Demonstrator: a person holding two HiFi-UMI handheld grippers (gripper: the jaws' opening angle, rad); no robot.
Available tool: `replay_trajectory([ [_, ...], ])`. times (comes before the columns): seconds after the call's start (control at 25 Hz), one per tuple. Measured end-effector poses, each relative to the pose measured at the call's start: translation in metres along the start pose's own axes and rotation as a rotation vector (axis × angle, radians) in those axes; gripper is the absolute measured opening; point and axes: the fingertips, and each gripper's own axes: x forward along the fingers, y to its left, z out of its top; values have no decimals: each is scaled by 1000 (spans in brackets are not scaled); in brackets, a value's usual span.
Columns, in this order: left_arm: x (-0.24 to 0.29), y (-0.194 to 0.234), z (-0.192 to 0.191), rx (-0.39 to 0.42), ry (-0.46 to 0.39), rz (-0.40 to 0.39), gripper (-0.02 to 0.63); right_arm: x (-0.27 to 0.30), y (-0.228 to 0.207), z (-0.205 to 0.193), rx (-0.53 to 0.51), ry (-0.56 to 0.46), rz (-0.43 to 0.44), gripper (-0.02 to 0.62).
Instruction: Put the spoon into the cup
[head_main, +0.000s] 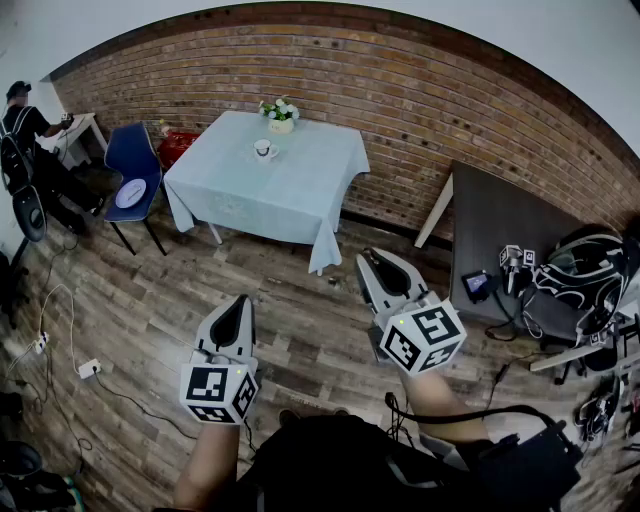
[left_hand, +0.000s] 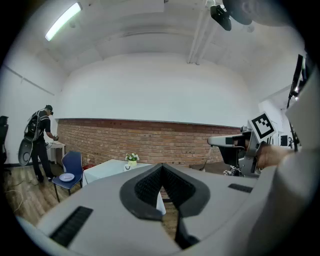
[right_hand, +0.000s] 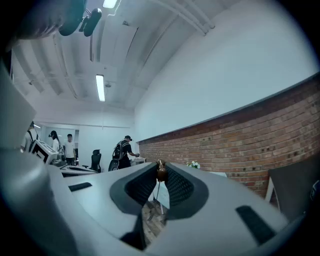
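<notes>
A white cup stands on a table with a pale blue cloth by the brick wall, far ahead of both grippers. A small vase of flowers is just behind it. In the left gripper view the cup is tiny, beside the flowers. My right gripper is held level over the wooden floor. In the right gripper view it is shut on a small brown-headed spoon, whose thin stem hangs down between the jaw tips. My left gripper is shut with nothing in it.
A blue chair holding a white plate stands left of the table, with a red box behind it. A dark table at the right carries cables and gear. Cables and a power strip lie on the floor. A person stands far left.
</notes>
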Motion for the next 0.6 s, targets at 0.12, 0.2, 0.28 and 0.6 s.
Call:
replay_trajectory([
  [0.12,-1,2,0,-2,-1,4,9,1,-1,0,-1,0,-2,61],
  [0.2,-2,3,1,-1,-2,6,9,1,-1,-1,1,-4,-2,61],
  [0.28,-4,4,0,-3,-4,7,9,2,-1,-2,3,-10,-1,60],
  [0.6,-12,11,-1,-5,-5,6,9,3,9,4,-13,-37,-6,61],
])
